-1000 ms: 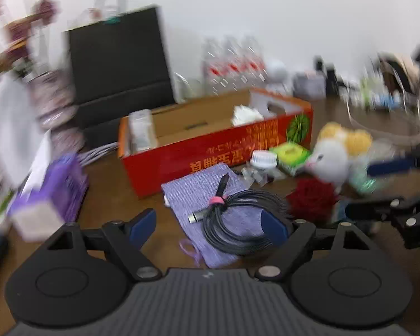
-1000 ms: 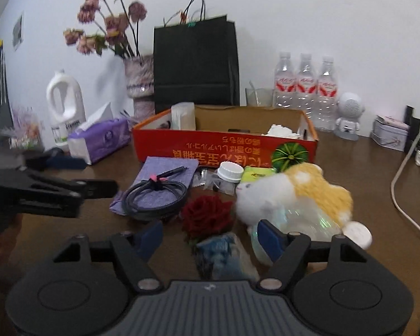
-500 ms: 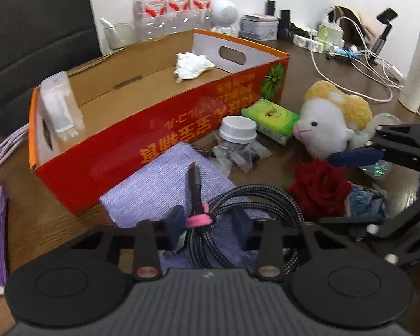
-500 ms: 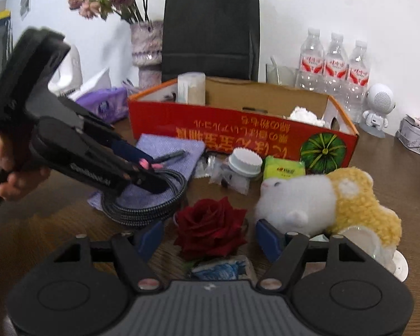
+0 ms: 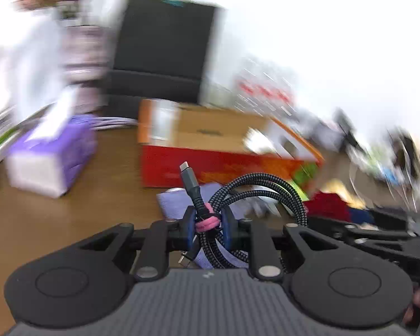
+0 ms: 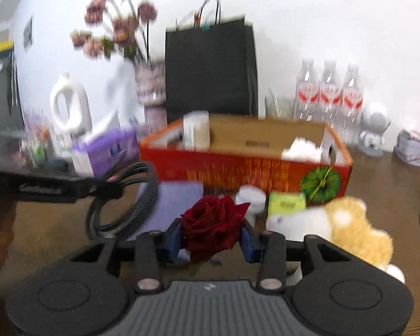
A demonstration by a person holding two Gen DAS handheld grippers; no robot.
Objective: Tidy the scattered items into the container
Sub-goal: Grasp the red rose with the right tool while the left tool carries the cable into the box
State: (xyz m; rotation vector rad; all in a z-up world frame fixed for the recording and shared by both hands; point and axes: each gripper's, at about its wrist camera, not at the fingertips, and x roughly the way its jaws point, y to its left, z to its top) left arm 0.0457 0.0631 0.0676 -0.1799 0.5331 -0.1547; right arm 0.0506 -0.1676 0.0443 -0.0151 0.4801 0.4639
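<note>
My left gripper (image 5: 208, 225) is closing and its blue pads press on the coiled black braided cable (image 5: 266, 184) at its pink tie. The coil hangs off the table, and in the right wrist view the cable (image 6: 142, 204) dangles from the left gripper (image 6: 109, 189) above the purple cloth (image 6: 176, 196). My right gripper (image 6: 211, 239) is closing, with the red rose (image 6: 212, 224) squeezed between both pads. The open red cardboard box (image 6: 238, 168) stands just behind, holding a white carton and crumpled white paper.
A white and yellow plush toy (image 6: 336, 224), a white-capped jar (image 6: 250, 196) and a green packet (image 6: 287, 203) lie before the box. A purple tissue box (image 6: 106, 148), flower vase (image 6: 151, 84), black bag (image 6: 210, 70) and water bottles (image 6: 330, 95) line the back.
The left gripper closed on the cable at its pink tie and lifted it off the purple cloth. The right gripper moved in and narrowed around the rose.
</note>
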